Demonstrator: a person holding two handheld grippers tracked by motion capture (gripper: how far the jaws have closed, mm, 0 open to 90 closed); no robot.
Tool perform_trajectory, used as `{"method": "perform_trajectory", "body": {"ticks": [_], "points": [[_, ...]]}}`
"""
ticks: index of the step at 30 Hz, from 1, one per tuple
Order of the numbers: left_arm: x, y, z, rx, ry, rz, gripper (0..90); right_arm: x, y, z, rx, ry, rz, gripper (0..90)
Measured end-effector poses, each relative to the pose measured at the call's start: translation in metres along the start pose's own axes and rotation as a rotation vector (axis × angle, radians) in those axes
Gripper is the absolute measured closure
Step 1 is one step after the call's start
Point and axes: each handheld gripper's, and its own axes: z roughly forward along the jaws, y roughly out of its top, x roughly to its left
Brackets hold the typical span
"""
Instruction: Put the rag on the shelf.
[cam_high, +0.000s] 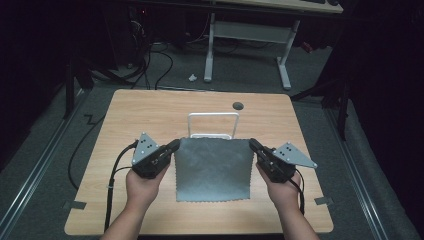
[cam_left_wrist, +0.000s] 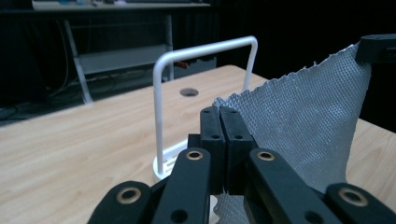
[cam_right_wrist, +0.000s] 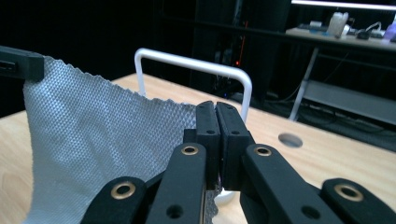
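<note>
1. Cloth (cam_high: 214, 169), grey and woven with pinked edges, pinched at its two far corners and lifted there, near edge hanging low toward the desk (cam_high: 150, 110).
2. Left claw (cam_high: 173, 146) clamped tight on the left corner; pads pressed together with cloth between, seen close in the left gripper view (cam_left_wrist: 219, 122).
3. Right claw (cam_high: 252, 145) clamped likewise on the right corner; same tight pinch seen in the right gripper view (cam_right_wrist: 216, 119).
4. Rack (cam_high: 213, 125), a white wire hoop on a small base, standing upright just beyond the cloth's top edge, bare.
5. Progress, as judged: corners gripped and cloth raised and spread — done. Carrying forward, clearing the top bar and draping over it — not yet done. Probably around a third of the way.
6. From the high view: both hands level, cloth stretched flat between them, its width slightly greater than the rack's; also a round hole (cam_high: 238, 105) in the desk behind the rack.
7. From the left gripper view: rack (cam_left_wrist: 161, 116) left of the cloth (cam_left_wrist: 308, 126), top bar above claw height from this angle, and the other claw's tip on the far corner at upper right.
8. From the right gripper view: cloth (cam_right_wrist: 93, 140) sagging between the corners, bar (cam_right_wrist: 196, 65) behind it; whether the hem touches the desk cannot be told.
</note>
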Motion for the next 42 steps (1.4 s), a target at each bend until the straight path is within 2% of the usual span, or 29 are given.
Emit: {"method": "perform_trajectory", "body": {"ticks": [9,18,21,25,32,35,37,42], "points": [[0.001,0.032,-0.011,-0.074,0.013,0.027,88.9,0.002,0.029,-0.002,-0.062,-0.003,-0.015,89.5],[0.007,0.044,-0.007,-0.072,0.037,0.052,89.0,-0.003,0.044,0.003,-0.071,-0.012,-0.033,89.6],[0.015,0.052,-0.001,-0.072,0.042,0.051,89.0,-0.010,0.051,0.007,-0.070,-0.028,-0.031,89.7],[0.019,0.065,0.009,-0.074,0.073,0.107,89.0,-0.017,0.063,0.015,-0.087,-0.035,-0.026,89.7],[0.033,0.084,0.033,-0.061,0.120,0.136,89.1,-0.031,0.078,0.035,-0.100,-0.051,-0.010,89.7],[0.041,0.088,0.045,-0.047,0.138,0.140,89.1,-0.039,0.083,0.046,-0.114,-0.053,0.000,89.8],[0.046,0.091,0.054,-0.046,0.150,0.141,89.1,-0.046,0.088,0.059,-0.107,-0.063,0.012,89.8],[0.055,0.096,0.074,-0.048,0.187,0.148,89.1,-0.059,0.090,0.076,-0.100,-0.065,0.028,89.8]]}}
